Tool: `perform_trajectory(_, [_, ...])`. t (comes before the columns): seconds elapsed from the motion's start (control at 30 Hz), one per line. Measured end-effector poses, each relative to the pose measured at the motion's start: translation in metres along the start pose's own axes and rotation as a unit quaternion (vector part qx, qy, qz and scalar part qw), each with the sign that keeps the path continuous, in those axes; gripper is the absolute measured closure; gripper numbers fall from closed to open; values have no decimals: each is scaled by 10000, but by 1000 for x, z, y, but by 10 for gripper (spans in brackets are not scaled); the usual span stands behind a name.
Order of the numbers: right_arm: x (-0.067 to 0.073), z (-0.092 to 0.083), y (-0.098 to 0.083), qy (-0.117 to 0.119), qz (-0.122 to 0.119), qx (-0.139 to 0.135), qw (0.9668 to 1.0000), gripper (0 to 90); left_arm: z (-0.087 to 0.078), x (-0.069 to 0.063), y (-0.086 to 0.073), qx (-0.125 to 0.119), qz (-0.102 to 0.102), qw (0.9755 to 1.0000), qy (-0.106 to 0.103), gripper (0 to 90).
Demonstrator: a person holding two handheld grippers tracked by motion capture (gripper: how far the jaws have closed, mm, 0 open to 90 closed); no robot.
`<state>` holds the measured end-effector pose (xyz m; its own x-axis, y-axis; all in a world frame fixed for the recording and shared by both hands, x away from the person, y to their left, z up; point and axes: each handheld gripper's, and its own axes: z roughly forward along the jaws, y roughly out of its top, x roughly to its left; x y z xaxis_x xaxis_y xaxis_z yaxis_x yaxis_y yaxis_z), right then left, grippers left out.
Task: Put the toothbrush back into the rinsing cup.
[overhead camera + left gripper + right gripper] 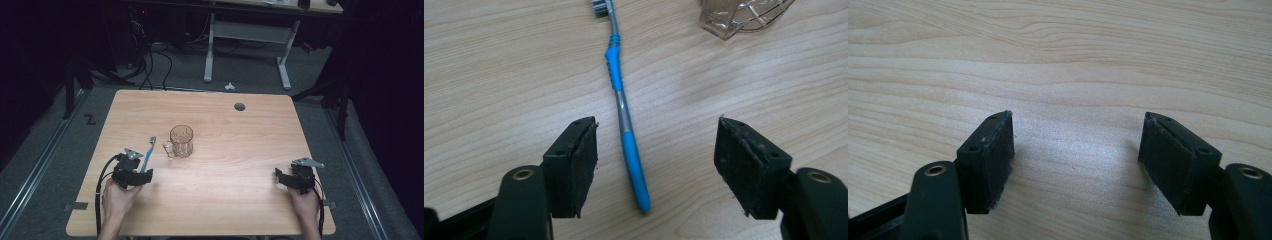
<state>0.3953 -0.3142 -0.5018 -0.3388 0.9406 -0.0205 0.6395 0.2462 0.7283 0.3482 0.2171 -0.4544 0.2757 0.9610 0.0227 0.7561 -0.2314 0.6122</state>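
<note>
A blue and grey toothbrush (623, 115) lies flat on the wooden table (240, 150), its bristle end pointing away from me. My left gripper (656, 167) hovers over the handle end with its jaws wide apart, and the handle lies between them nearer the left pad, not pressed. In the high view the toothbrush (148, 152) reaches out from the left gripper (137, 172) toward a clear glass mug (180, 141) with a handle. The mug's base (744, 17) shows at the top right of the left gripper view. At the table's near right my right gripper (1075, 162) rests open over bare wood; from above this right gripper (287, 177) points left.
A round cable hole (239, 106) sits near the table's far edge. Beyond the table stand a white desk frame (247, 45) and loose cables (150, 65) on the floor. A metal rail (35, 170) runs along the left side.
</note>
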Motion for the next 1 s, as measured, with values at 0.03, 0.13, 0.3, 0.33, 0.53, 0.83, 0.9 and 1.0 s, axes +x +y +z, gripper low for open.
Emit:
perform_trajectory(0.03, [0, 0, 0, 0, 0, 0, 10000, 305, 1, 1, 1, 14, 3, 10000, -8, 353])
perform_trajectory(0.13, [0, 0, 0, 1, 0, 0, 10000, 305, 3, 1, 6, 55, 39, 10000, 17, 364])
perform_trajectory(0.3, [0, 0, 0, 1, -5, 1, 10000, 305, 5, 2, 15, 115, 108, 9998, 99, 378])
perform_trajectory(0.33, [0, 0, 0, 0, -6, 1, 10000, 305, 6, 2, 17, 121, 118, 9998, 105, 385])
perform_trajectory(0.53, [0, 0, 0, 1, -3, 2, 10000, 305, 7, 6, 26, 159, 87, 9998, 128, 410])
perform_trajectory(0.83, [0, 0, 0, -5, -1, 1, 10000, 305, 10, 10, 34, 281, 92, 9995, 80, 420])
perform_trajectory(0.9, [0, 0, 0, -4, 1, 0, 10000, 305, 9, 10, 36, 298, 108, 9994, 98, 420])
perform_trajectory(1.0, [0, 0, 0, -4, 1, 1, 10000, 305, 9, 10, 39, 289, 131, 9994, 111, 420])
